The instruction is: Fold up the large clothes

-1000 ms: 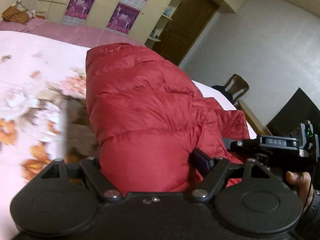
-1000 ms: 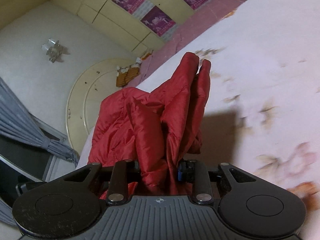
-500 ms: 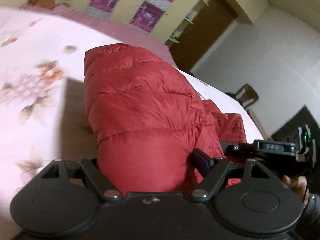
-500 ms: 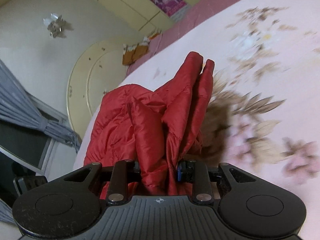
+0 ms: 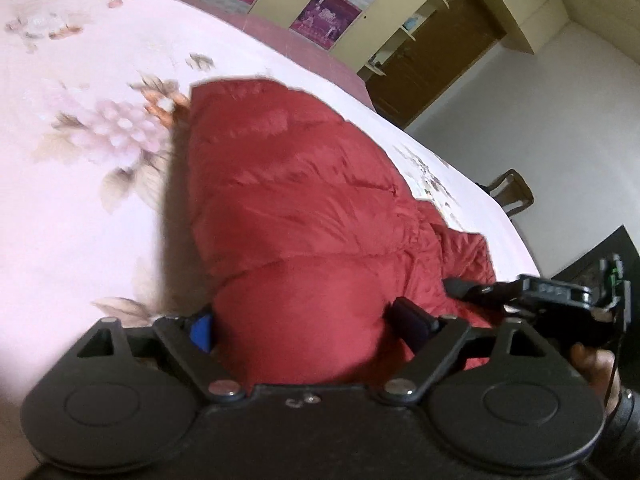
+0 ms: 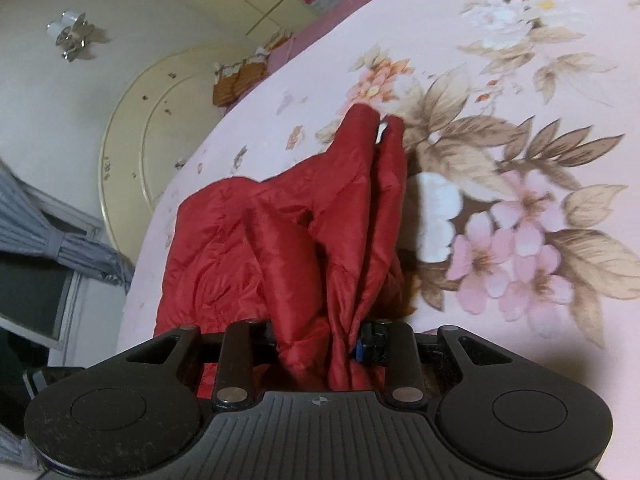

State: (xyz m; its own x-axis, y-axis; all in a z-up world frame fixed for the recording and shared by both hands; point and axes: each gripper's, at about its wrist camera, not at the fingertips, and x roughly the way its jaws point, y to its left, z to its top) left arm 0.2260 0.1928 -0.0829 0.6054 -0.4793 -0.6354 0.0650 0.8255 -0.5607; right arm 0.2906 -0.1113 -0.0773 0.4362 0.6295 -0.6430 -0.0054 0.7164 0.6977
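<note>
Both grippers' jaws are opening — red puffer jacket [image 5: 296,216] bunched between left gripper [image 5: 304,328] and right gripper [image 6: 320,340] — now lowered onto the floral bedsheet [image 6: 500,140]; likely release, fold laid.

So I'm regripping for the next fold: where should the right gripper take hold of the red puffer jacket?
Judging by its pose, grip the gathered edge of the red puffer jacket nearest the right gripper, whose jaws are opening around it. Come in low from the near side: the bunched layers there are thinner than the puffed quilted panels beyond.
</note>
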